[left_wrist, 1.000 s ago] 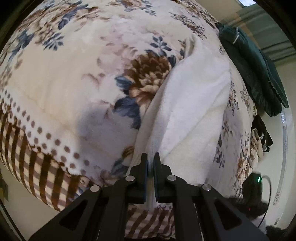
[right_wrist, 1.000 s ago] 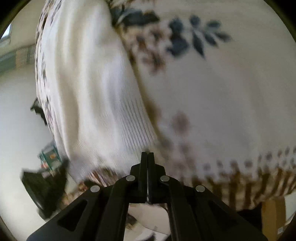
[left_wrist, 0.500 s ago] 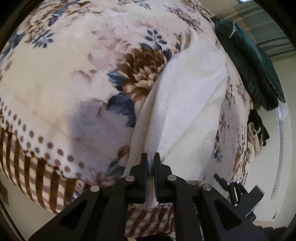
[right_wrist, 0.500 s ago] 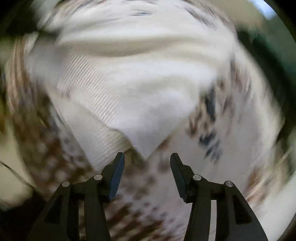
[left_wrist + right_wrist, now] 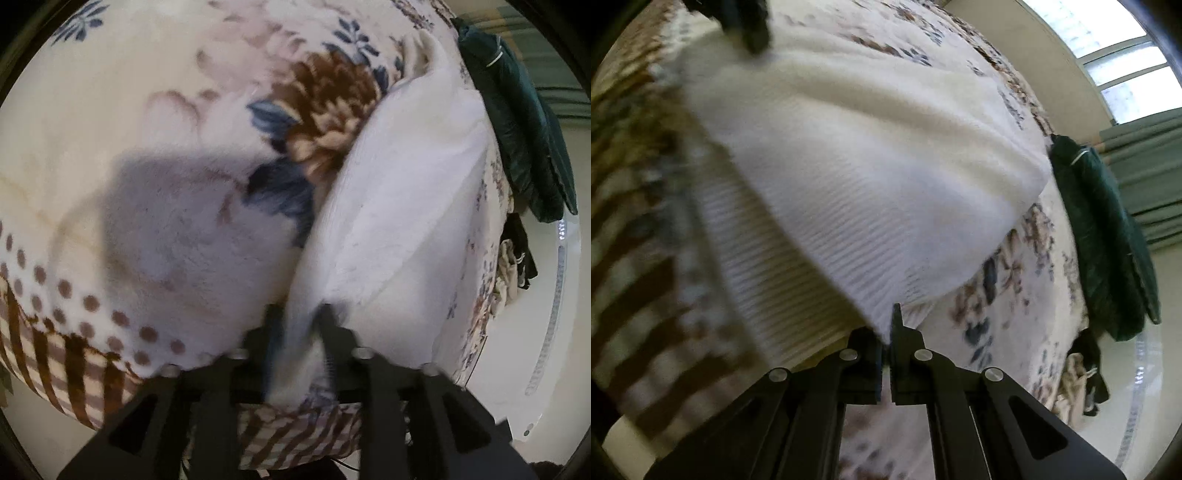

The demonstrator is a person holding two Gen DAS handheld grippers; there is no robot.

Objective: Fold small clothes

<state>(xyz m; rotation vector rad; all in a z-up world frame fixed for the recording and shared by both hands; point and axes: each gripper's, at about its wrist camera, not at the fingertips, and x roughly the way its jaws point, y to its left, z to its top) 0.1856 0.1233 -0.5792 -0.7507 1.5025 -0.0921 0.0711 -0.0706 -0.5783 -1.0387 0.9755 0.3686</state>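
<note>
1. Lying on the floral fleece bed blanket (image 5: 166,177), the white ribbed knit garment (image 5: 871,177) extends away from both grippers.
2. Right hand-held gripper (image 5: 885,332): clamped on the garment's near corner.
3. Left hand-held gripper (image 5: 297,328): jaws have just been opening, narrow gap, cloth edge between.

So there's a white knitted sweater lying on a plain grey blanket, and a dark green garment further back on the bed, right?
Not quite: the blanket is floral, cream with brown and blue flowers, as the left wrist view shows. The white knitted sweater and the dark green garment are as you say.
</note>
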